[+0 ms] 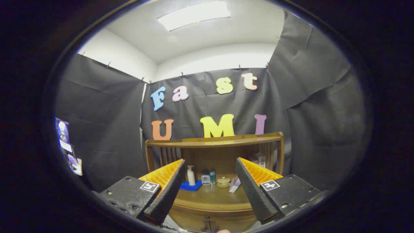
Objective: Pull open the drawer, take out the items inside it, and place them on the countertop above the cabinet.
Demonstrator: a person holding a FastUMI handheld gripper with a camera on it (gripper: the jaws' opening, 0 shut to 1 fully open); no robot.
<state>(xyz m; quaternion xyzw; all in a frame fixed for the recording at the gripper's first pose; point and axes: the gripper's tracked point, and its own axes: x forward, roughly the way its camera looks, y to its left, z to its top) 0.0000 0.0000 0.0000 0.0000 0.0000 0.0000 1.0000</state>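
A brown wooden cabinet [213,223] stands ahead of me against the booth wall, its front just showing below my fingers. Its countertop [210,195] has a curved front edge and a railed wooden back [215,140]. My gripper [210,187] is open, fingers spread wide, hovering above the countertop's front with nothing between them. Beyond the fingers, at the back of the countertop, stand a white pump bottle [191,175] on a blue cloth [191,186], a small white jar [205,179], a teal bottle [212,177] and a small lidded cup [223,182]. No drawer front is clearly visible.
A pale box [235,184] leans by the right finger on the countertop. Black cloth walls close the booth on the left, behind and on the right. A poster or card [66,145] hangs on the left wall.
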